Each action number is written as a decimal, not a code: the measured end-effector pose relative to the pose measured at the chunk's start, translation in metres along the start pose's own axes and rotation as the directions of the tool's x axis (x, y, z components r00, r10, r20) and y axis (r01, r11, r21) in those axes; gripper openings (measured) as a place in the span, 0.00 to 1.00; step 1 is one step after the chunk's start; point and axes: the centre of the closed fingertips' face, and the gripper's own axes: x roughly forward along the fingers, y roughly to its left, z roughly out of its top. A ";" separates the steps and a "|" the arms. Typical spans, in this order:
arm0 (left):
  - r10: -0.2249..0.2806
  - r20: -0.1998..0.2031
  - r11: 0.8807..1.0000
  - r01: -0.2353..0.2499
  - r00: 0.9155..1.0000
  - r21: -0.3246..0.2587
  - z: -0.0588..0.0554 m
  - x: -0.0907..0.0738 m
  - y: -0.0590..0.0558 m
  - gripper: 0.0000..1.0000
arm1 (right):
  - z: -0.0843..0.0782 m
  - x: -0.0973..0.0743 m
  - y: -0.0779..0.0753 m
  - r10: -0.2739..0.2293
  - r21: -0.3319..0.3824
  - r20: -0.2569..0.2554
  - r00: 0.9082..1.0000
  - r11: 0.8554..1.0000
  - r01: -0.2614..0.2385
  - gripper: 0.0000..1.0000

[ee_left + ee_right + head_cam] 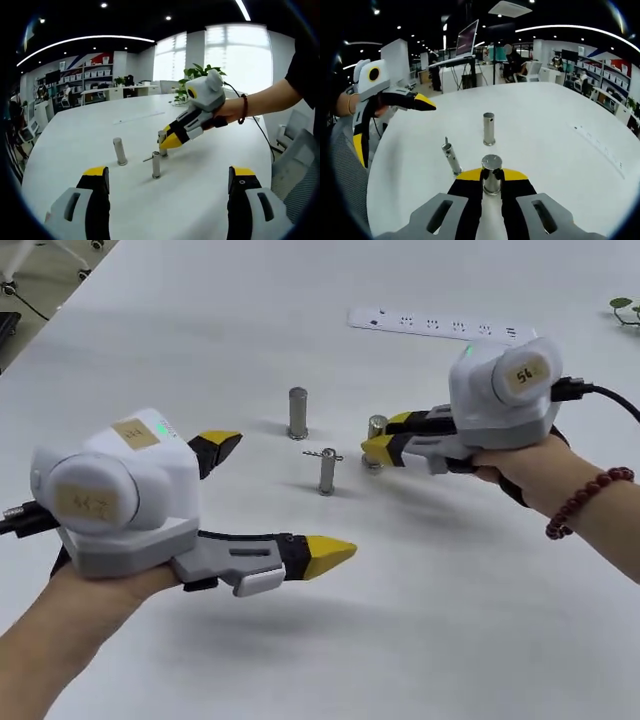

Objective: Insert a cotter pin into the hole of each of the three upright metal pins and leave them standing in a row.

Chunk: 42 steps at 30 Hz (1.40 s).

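Note:
Three upright metal pins stand on the white table (430, 620). The far-left pin (298, 412) (120, 151) (489, 128) is bare. A thin cotter pin (322, 453) crosses the top of the middle pin (327, 471) (156, 165) (451, 157). My right gripper (386, 436) (491, 176) is shut on the third pin (376, 428) (492, 167) (162, 142), which stays upright on the table. To the near left of the pins, my left gripper (275, 498) (169, 187) is held open with nothing between its yellow-tipped fingers.
A white power strip (440, 325) lies at the back of the table, and a plant (625, 308) sits at the far right edge. Office desks, shelves and a seated person show in the background of the gripper views.

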 end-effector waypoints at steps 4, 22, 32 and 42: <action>-0.005 -0.008 1.000 0.004 1.000 -0.014 -0.001 0.000 -0.001 0.99 | -0.006 -0.005 0.007 0.008 -0.004 -0.005 1.000 1.000 -0.008 0.08; 0.013 -0.011 1.000 -0.013 1.000 0.016 0.000 0.000 0.004 0.99 | -0.020 -0.017 0.039 0.032 0.010 0.005 0.999 0.999 -0.032 0.08; 0.011 -0.023 1.000 -0.010 1.000 0.027 -0.001 0.000 0.004 0.99 | -0.023 -0.022 0.046 0.050 0.002 0.009 0.999 0.999 -0.050 0.08; 0.006 -0.036 0.999 -0.005 0.999 0.036 -0.004 0.002 0.003 0.99 | -0.024 -0.021 0.045 0.042 0.002 -0.001 0.999 0.999 -0.042 0.10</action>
